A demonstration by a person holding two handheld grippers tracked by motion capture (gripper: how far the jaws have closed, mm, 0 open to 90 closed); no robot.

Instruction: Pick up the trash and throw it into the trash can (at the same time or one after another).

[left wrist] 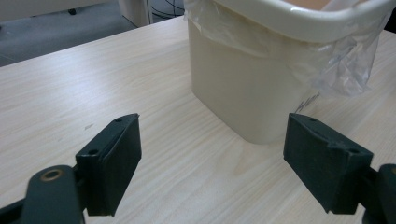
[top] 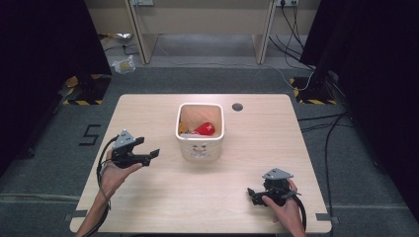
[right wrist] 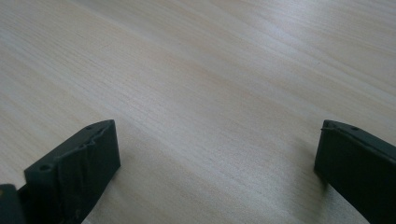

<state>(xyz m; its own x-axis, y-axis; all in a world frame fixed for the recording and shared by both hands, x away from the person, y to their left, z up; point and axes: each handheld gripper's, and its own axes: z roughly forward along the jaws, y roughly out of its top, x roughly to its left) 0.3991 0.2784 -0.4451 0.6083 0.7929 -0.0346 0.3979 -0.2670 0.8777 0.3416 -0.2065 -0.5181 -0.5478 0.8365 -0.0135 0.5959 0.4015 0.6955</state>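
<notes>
A small cream bin (top: 200, 147) with a clear plastic liner stands in the middle of the wooden table (top: 148, 108); a red object (top: 206, 129) lies inside it. My left gripper (top: 150, 154) hovers to the bin's left, open and empty, pointing at the bin (left wrist: 252, 88). In the left gripper view its jaws stand wide apart with bare table between them. My right gripper (top: 252, 193) rests low near the table's front right, also open, with only wood grain (right wrist: 210, 116) between its jaws.
A round cable hole (top: 237, 106) sits in the table behind the bin. Black stands with hazard-striped bases (top: 81, 94) flank the table's far corners. Cables (top: 321, 128) run over the grey floor at right. A desk frame (top: 143, 34) stands beyond.
</notes>
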